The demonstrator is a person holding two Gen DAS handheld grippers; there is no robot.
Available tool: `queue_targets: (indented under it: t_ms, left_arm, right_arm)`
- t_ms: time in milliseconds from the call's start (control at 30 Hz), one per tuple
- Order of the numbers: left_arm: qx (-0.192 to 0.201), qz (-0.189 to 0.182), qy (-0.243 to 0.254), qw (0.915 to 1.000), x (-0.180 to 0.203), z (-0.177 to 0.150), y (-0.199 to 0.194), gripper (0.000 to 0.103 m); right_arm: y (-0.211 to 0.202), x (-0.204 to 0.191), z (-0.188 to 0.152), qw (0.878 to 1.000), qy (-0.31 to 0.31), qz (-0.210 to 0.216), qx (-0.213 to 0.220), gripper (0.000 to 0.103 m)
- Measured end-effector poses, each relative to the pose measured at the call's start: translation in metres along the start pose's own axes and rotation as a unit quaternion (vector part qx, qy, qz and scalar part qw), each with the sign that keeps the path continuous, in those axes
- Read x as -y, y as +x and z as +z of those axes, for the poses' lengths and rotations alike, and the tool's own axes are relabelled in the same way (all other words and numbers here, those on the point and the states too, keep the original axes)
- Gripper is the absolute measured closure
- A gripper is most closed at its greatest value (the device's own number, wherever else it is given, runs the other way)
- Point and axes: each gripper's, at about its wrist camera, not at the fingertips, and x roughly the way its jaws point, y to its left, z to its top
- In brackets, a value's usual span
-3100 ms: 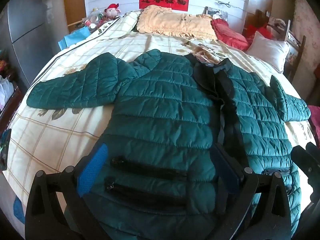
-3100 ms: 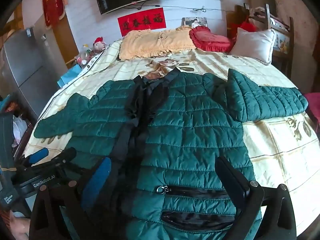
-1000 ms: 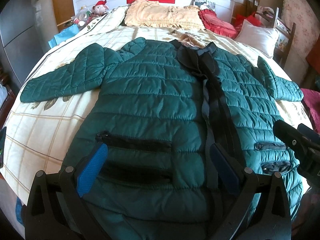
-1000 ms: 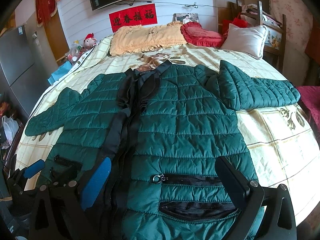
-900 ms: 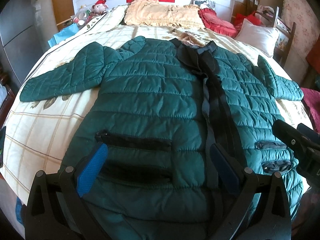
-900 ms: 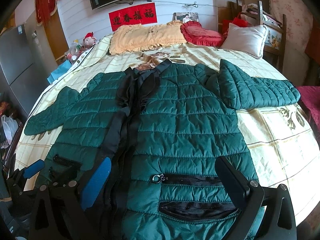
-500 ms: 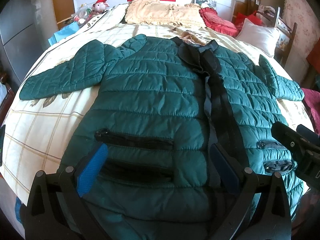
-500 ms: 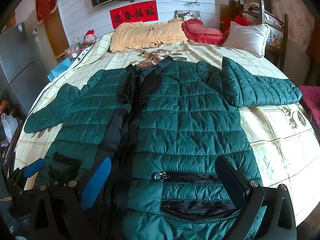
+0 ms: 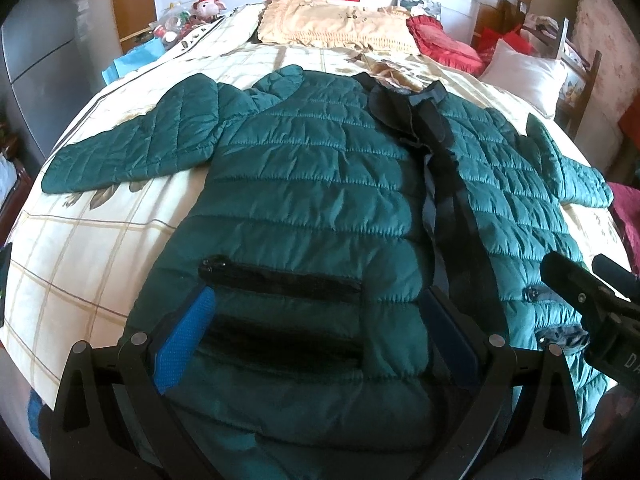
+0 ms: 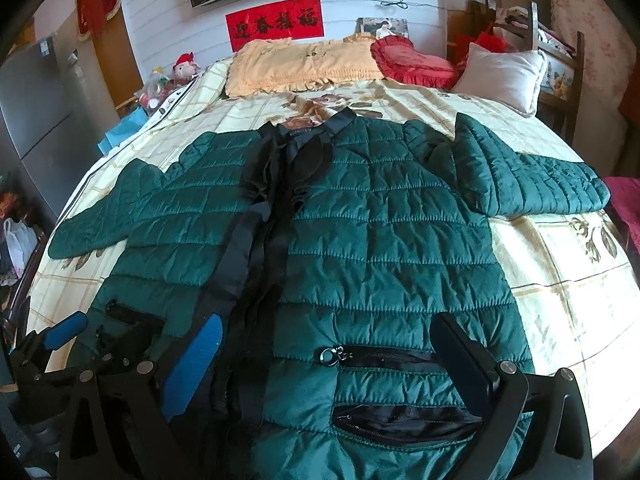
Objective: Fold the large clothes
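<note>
**A:** Green quilted jacket (image 9: 312,184) is laid out flat, front side up, on the bed (image 9: 80,264), with the collar toward the pillows and the hem at the near edge. Both sleeves are stretched out sideways over the checked bedspread. The black strip (image 10: 256,248) down the front runs from collar to hem.

**B:** Where are the two grippers?

**A:** Both are down at the hem end. The left gripper (image 9: 316,328) sits over the jacket's left-hand half, right above the black pocket zipper (image 9: 280,280), fingers spread wide, one blue pad (image 9: 184,340) on each side of the pocket. Nothing is pinched between them.

**B:** And the right one?

**A:** The right gripper (image 10: 328,356) is over the other half, fingers also spread wide apart, straddling the zipper pull (image 10: 332,356) and the open pocket (image 10: 404,420) below it. It isn't gripping anything either. I can't tell whether the fingers actually touch the fabric or just hang above it.

**B:** What about the rest of the room?

**A:** At the head of the bed there's a yellow pillow (image 10: 300,64), a red cushion (image 10: 412,64) and a white pillow (image 10: 504,76), with a red banner (image 10: 276,22) on the wall. A stuffed toy (image 10: 184,66) sits beside the bed.
</note>
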Motion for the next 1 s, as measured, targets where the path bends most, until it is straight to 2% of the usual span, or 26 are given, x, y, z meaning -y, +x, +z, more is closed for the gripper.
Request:
queue_targets:
  t_ms: [500, 833, 1000]
  left_arm:
    - [0.003, 0.006, -0.005, 1.0000, -0.006, 0.003, 0.003, 0.001]
    - [0.012, 0.022, -0.017, 0.9995, -0.025, 0.017, 0.006, 0.001]
    - [0.012, 0.033, -0.037, 0.9987, -0.049, 0.031, 0.009, 0.001]
  right_arm:
    - [0.005, -0.006, 0.002, 1.000, -0.013, -0.006, -0.006, 0.000]
    - [0.016, -0.019, 0.012, 1.000, -0.024, -0.005, -0.001, 0.000]
    - [0.025, -0.030, 0.017, 0.999, -0.037, -0.006, -0.001, 0.000]
